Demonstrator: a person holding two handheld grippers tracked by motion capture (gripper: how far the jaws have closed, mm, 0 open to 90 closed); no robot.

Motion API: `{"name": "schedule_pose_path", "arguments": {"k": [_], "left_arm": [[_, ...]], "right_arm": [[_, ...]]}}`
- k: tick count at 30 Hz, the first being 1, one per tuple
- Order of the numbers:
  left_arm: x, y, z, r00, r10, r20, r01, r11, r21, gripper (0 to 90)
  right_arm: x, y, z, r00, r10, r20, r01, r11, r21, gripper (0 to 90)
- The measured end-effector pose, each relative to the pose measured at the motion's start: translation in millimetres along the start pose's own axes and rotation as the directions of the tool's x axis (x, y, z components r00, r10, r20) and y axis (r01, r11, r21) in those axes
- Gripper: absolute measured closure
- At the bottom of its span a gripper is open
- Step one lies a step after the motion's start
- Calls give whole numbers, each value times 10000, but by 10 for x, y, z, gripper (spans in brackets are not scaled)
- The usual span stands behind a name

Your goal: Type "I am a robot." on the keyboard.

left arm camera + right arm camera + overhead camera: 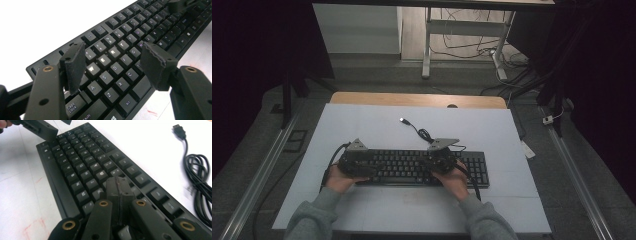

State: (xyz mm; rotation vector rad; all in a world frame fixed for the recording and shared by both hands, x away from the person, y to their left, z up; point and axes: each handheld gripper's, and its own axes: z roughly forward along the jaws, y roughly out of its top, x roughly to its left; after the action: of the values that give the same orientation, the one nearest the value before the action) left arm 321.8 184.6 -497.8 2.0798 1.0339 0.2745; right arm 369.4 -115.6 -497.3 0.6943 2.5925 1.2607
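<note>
Right gripper (119,188) clenched empty over keyboard (422,167) near the tabletop's front edge; left gripper (115,65) released above it. Rigid, light, slippery keycaps: I'd grab the frame ends.

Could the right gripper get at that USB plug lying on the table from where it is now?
Probably yes: the right gripper, jaws shut over the keyboard, has bare table between it and the USB plug.

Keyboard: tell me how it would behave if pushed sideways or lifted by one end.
The keyboard looks long, flat and rigid, so it would probably slide as one piece and pivot if pushed off-centre. It seems unlikely to tip or roll. Its coiled cable is floppy and would likely trail behind.
</note>
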Motion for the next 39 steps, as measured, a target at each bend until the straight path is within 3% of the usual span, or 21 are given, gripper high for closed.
{"name": "schedule_pose_path", "arguments": {"k": [8,29,39], "left_arm": [[-5,-2,-5,10000,28,-4,-28,10000,6,373],[-5,-6,-3,10000,38,-45,-38,10000,25,371],[0,-8,-15,10000,16,-67,-16,10000,-23,371]], "right_arm": [[-1,26,176,10000,24,39,-25,9996,279,897],[-15,-24,282,9993,-75,371,47,9971,759,900],[3,13,146,9987,-203,468,197,9997,128,899]]}}
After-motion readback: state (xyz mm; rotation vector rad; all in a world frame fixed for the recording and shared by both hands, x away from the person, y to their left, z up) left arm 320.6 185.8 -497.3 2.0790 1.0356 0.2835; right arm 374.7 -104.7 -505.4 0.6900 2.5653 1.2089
